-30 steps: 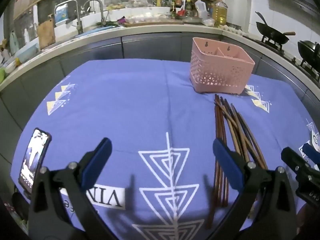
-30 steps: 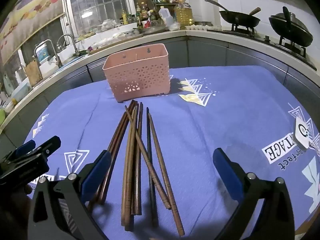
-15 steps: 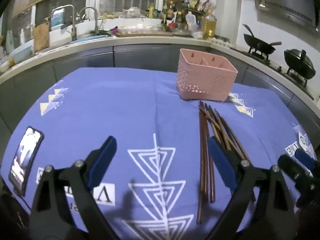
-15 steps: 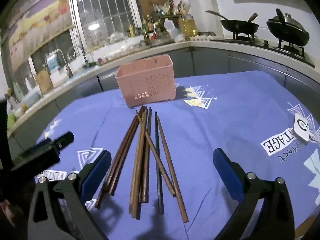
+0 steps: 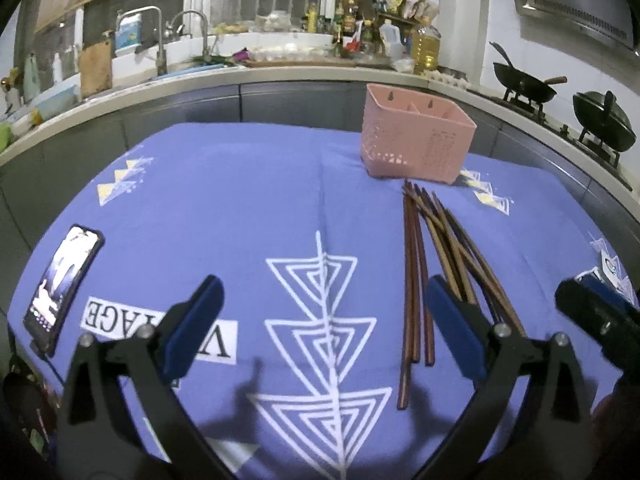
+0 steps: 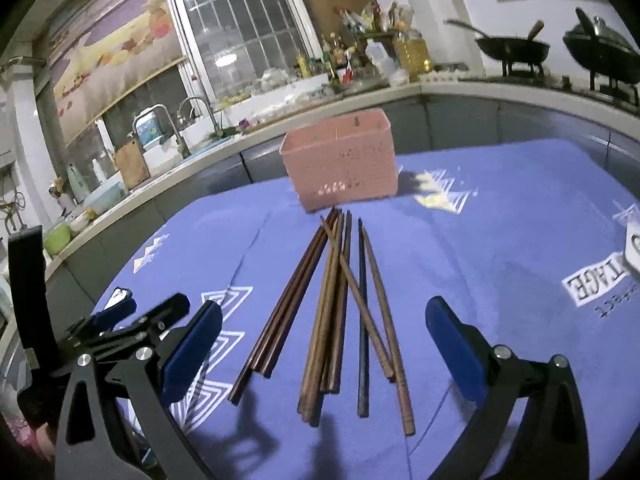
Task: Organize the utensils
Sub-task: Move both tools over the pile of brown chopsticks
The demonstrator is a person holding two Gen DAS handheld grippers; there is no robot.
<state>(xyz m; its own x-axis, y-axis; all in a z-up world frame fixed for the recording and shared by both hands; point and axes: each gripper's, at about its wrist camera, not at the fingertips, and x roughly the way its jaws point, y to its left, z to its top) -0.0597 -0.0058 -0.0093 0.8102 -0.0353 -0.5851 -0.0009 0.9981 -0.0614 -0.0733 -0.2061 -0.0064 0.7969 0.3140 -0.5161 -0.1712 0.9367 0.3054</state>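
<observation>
Both views have swung a little, left claw [image 5: 318,322] opening on nothing, right claw [image 6: 324,340] released over loose brown wooden chopsticks [image 6: 340,312] lying near pink perforated plastic basket [image 6: 340,166], ready for pickup.

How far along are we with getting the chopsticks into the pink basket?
Nothing looks done: the chopsticks all lie loose on the purple cloth, and no chopstick shows above the rim of the pink basket. Nothing is in hand either; the right tool is open above the pile, and the left tool's jaws are opening, empty. All of the sorting remains.
</observation>
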